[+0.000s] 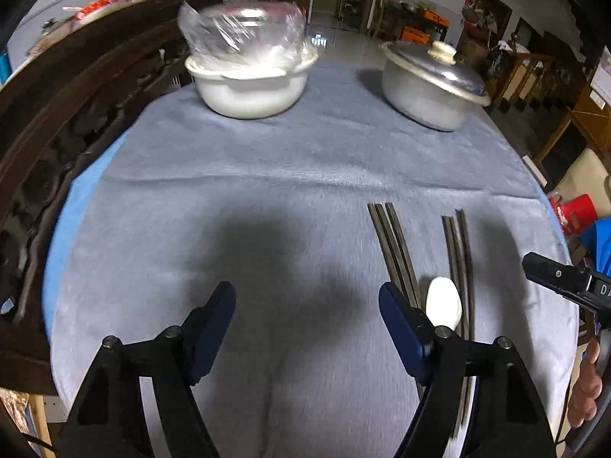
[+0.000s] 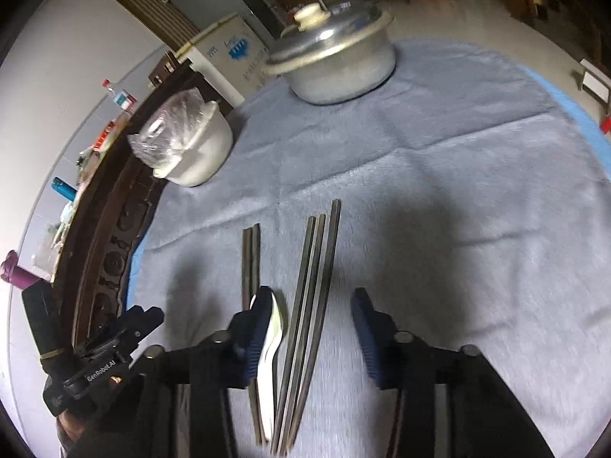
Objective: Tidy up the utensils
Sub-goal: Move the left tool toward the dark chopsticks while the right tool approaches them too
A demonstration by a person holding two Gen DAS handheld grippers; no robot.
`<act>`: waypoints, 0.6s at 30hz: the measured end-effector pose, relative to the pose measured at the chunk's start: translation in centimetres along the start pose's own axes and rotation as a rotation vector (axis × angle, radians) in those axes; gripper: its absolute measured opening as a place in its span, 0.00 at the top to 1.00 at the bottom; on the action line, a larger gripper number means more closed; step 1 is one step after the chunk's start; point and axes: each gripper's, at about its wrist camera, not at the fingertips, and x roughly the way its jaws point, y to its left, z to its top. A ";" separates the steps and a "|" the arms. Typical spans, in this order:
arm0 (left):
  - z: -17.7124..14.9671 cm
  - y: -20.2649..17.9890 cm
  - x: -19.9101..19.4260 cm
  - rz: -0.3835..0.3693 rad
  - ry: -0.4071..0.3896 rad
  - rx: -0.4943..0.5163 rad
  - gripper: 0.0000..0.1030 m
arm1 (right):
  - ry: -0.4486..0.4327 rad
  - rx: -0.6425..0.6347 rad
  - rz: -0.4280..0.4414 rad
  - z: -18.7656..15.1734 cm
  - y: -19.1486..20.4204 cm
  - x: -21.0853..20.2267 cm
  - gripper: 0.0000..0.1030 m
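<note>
Two bundles of dark chopsticks lie on the blue-grey cloth (image 1: 267, 198): one bundle (image 1: 395, 252) (image 2: 248, 263) and another (image 1: 460, 263) (image 2: 313, 286). A white spoon (image 1: 443, 303) (image 2: 269, 343) lies between them. My left gripper (image 1: 305, 324) is open and empty, hovering left of the utensils. My right gripper (image 2: 309, 328) is open above the cloth, its jaws on either side of the right chopstick bundle, its left finger (image 2: 257, 328) over the spoon. Whether anything is touched I cannot tell.
A white pot covered with plastic wrap (image 1: 250, 76) (image 2: 191, 145) and a lidded metal pot (image 1: 431, 84) (image 2: 336, 57) stand at the far side of the table. A dark carved wooden bench back (image 1: 76, 122) borders the table's left edge.
</note>
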 end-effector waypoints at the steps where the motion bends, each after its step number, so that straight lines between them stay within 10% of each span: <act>1: 0.6 -0.2 1.0 -0.004 0.012 0.001 0.24 | 0.006 0.006 0.004 0.5 0.0 0.8 0.59; 18: 3.6 -2.9 8.0 -0.031 0.096 0.011 0.24 | 0.013 0.037 0.053 3.4 -0.4 4.1 0.59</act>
